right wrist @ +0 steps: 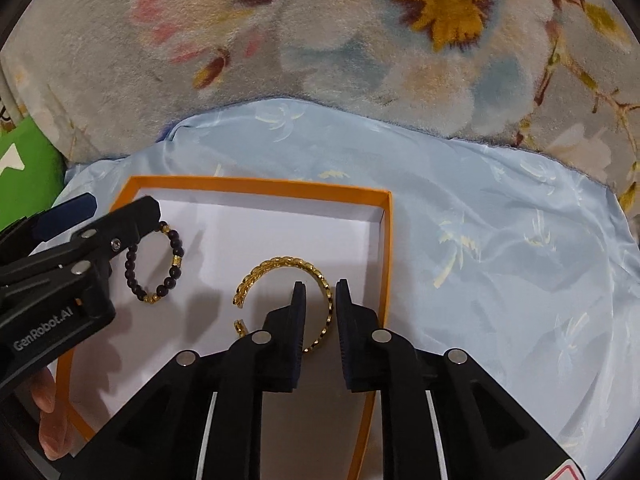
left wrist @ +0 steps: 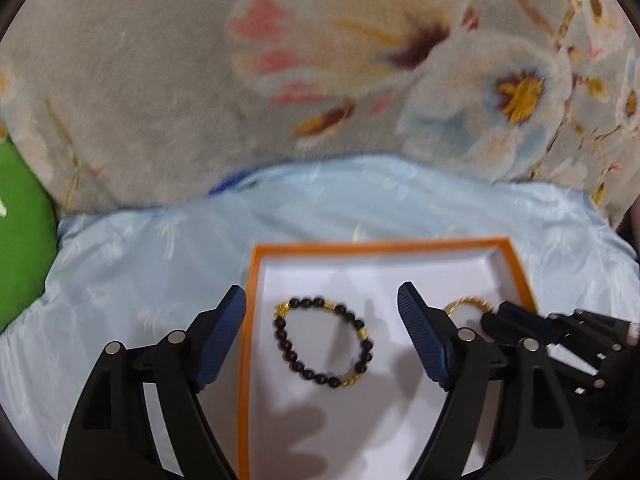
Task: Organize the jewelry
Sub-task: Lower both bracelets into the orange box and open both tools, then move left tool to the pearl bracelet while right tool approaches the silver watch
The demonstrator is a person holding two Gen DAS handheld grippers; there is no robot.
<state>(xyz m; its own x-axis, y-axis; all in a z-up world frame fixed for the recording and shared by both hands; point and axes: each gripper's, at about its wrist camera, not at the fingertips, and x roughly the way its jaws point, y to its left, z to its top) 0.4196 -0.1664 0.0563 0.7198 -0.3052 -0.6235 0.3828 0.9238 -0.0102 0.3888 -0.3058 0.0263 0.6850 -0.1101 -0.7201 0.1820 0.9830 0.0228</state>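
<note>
Orange box [right wrist: 256, 187] low in frame on blue satin cloth [right wrist: 500, 240]. Left hand-held gripper [left wrist: 322, 334] spread over beaded bracelet [left wrist: 324, 344] — light, floppy, rolls. Right hand-held gripper [right wrist: 320, 320] narrowly parted, straddling gold bangle [right wrist: 288, 270]; stiff, slick — pinch its rim.

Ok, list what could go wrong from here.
1. The right gripper has its fingers nearly closed around the gold bangle rim; the thin, open band could slip or twist out.
2. The left gripper, open, hovers over the beaded bracelet; both tools crowd the orange box and could collide.
</note>
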